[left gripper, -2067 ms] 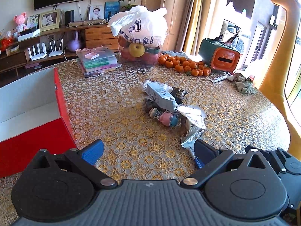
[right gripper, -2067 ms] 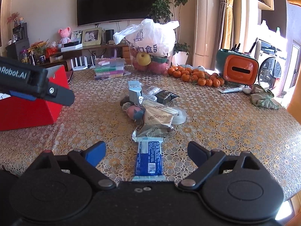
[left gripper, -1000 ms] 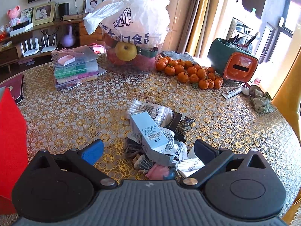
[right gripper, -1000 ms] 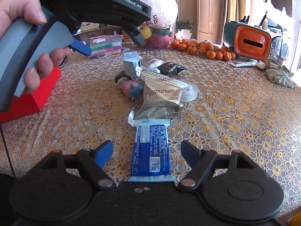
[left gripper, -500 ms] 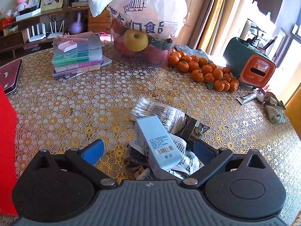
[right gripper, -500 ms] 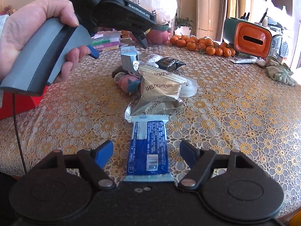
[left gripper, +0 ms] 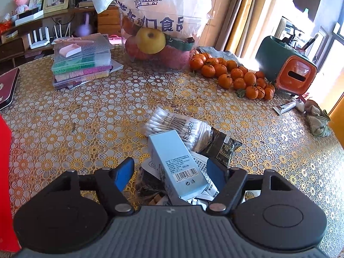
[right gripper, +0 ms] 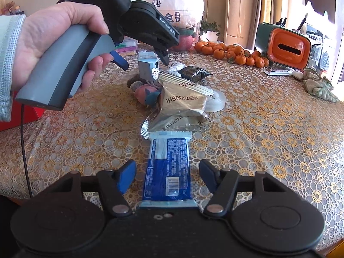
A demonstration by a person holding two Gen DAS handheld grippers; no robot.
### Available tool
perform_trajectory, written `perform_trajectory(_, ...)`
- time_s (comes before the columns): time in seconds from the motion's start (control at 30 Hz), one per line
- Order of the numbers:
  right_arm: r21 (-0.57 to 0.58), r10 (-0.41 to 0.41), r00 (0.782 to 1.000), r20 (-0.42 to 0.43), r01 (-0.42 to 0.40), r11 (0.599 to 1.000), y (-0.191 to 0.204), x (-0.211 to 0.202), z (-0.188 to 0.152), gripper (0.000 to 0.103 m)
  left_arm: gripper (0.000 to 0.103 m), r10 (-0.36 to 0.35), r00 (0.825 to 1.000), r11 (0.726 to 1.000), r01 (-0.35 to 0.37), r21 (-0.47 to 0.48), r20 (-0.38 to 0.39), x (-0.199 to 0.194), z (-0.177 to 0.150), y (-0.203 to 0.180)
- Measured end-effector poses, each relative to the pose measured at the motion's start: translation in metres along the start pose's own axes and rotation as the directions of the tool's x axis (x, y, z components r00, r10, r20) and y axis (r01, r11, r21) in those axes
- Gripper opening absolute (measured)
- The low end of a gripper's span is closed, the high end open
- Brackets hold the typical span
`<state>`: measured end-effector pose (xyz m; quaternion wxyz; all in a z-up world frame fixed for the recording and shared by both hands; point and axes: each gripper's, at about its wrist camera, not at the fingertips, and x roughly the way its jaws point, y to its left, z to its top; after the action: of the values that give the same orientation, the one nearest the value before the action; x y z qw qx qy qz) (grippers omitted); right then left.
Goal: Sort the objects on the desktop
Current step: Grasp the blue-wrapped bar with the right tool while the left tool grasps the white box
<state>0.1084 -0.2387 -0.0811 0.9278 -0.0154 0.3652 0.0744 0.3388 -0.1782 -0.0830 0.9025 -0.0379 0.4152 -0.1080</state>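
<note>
Both sets of jaws stand released, nothing between the pads touching them. Seen from the left wrist, the left gripper (left gripper: 169,173) straddles a pale blue box (left gripper: 176,163) that lies tilted on top of the heap in the middle of the table (left gripper: 86,111), its barcode end nearest the camera; a pack of cotton swabs (left gripper: 178,125) sits just behind it and a black sachet (left gripper: 223,147) just to its right. My guess is that the step in hand is picking this box out of the heap, and the next move calls for lowering squarely and closing on its long sides without dragging the papers underneath. From the right wrist, the right gripper (right gripper: 167,176) is spread either side of a blue snack bar (right gripper: 168,167) lying flat at the near edge of the heap, beside two silver packets (right gripper: 182,107). A hand (right gripper: 53,49) holds the left gripper (right gripper: 144,63) above the box (right gripper: 147,65). That box looks stiff and light, the snack bar wrapper glossy and likely slippery
</note>
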Motion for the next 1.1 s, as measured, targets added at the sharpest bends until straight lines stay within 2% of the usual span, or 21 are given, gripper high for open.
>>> perform_trajectory(0.13,-0.01,-0.009,1.0,-0.002,0.009,1.0,0.001,0.0,0.0,0.059,0.061,0.005,1.0,1.0,-0.005,0.0,-0.005,0.002,-0.001,-0.002)
perform_trajectory(0.27,-0.021,-0.013,1.0,-0.001,0.013,1.0,0.002,0.0,0.0,0.052,0.051,0.002,1.0,1.0,-0.002,0.004,0.001,0.002,0.0,-0.004)
perform_trajectory(0.4,-0.027,-0.017,1.0,0.0,0.017,0.999,0.003,0.0,0.001,0.044,0.047,0.0,1.0,1.0,0.0,-0.008,0.003,0.002,0.002,-0.003)
perform_trajectory(0.57,-0.034,-0.021,1.0,-0.001,0.021,0.999,0.004,-0.001,0.002,0.04,0.034,-0.004,1.0,1.0,0.004,-0.03,0.009,0.0,0.001,-0.001)
perform_trajectory(0.73,-0.028,-0.026,1.0,0.007,0.027,0.999,0.004,-0.003,0.002,0.038,0.03,-0.009,1.0,0.999,0.009,-0.036,0.017,-0.002,0.001,0.001)
perform_trajectory(1.1,-0.034,-0.026,0.999,0.02,0.027,0.999,0.006,-0.012,0.009,0.037,0.029,-0.014,0.999,1.0,0.014,-0.011,0.03,-0.023,-0.007,0.005)
